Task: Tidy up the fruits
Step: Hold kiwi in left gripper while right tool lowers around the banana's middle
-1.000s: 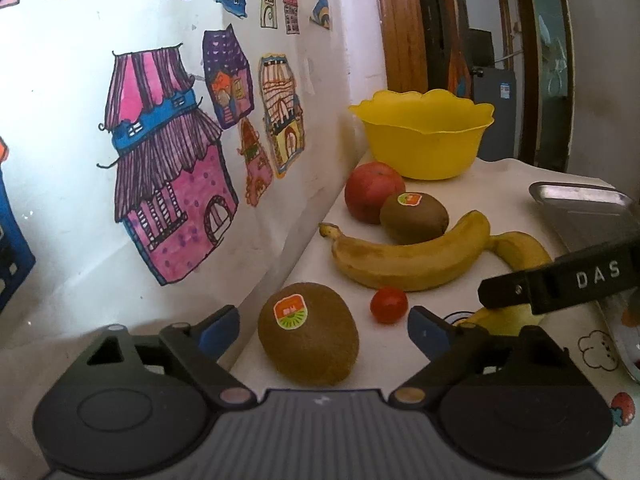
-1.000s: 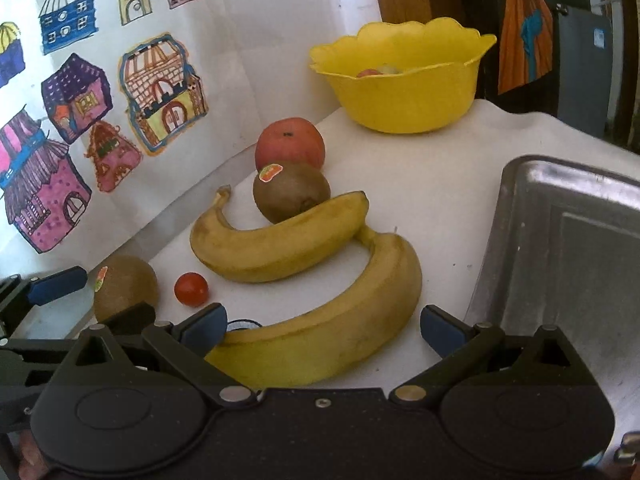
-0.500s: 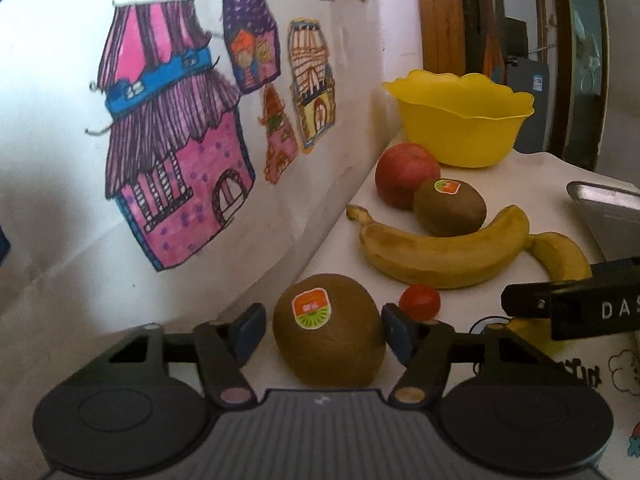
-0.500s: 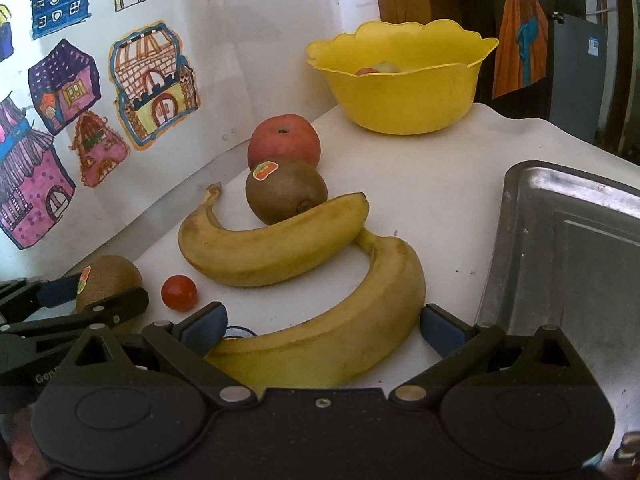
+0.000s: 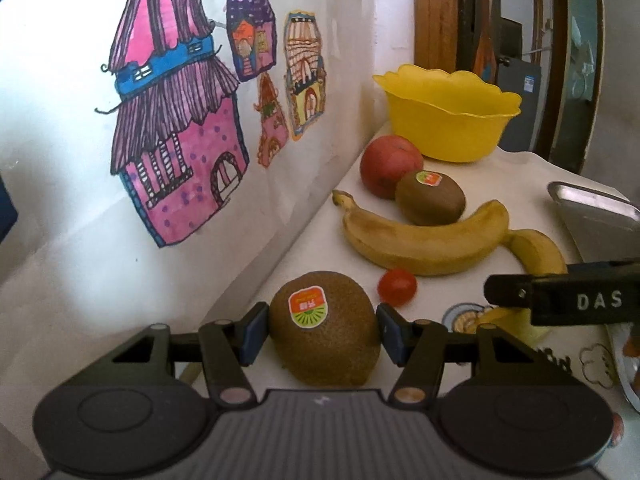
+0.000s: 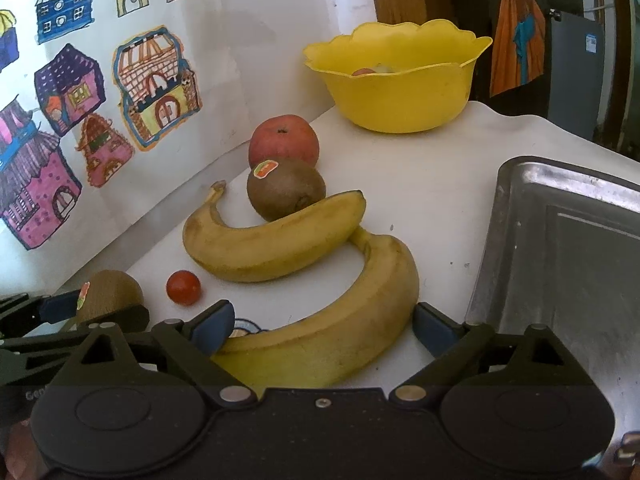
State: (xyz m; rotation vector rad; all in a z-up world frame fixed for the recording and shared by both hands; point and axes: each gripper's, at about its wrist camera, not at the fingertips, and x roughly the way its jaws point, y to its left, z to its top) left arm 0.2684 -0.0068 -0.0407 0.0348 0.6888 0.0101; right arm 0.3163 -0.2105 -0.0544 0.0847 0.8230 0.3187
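My left gripper [image 5: 320, 330] is shut on a brown kiwi [image 5: 325, 328] with a sticker, near the wall; the kiwi also shows in the right wrist view [image 6: 110, 294]. My right gripper [image 6: 322, 326] is open, its fingers on either side of a banana [image 6: 352, 320]. A second banana [image 6: 272, 244], a second kiwi [image 6: 286, 188], a red apple [image 6: 284, 140] and a cherry tomato [image 6: 183, 287] lie on the white table. A yellow bowl [image 6: 400, 92] with fruit inside stands at the back.
A steel tray [image 6: 568, 260] lies at the right. A wall with coloured house drawings [image 5: 176, 136] runs along the left. The right gripper's finger [image 5: 560, 300] crosses the left wrist view at the right.
My left gripper has moved in around the near kiwi and closed onto it. The right gripper has stayed open over the near banana.
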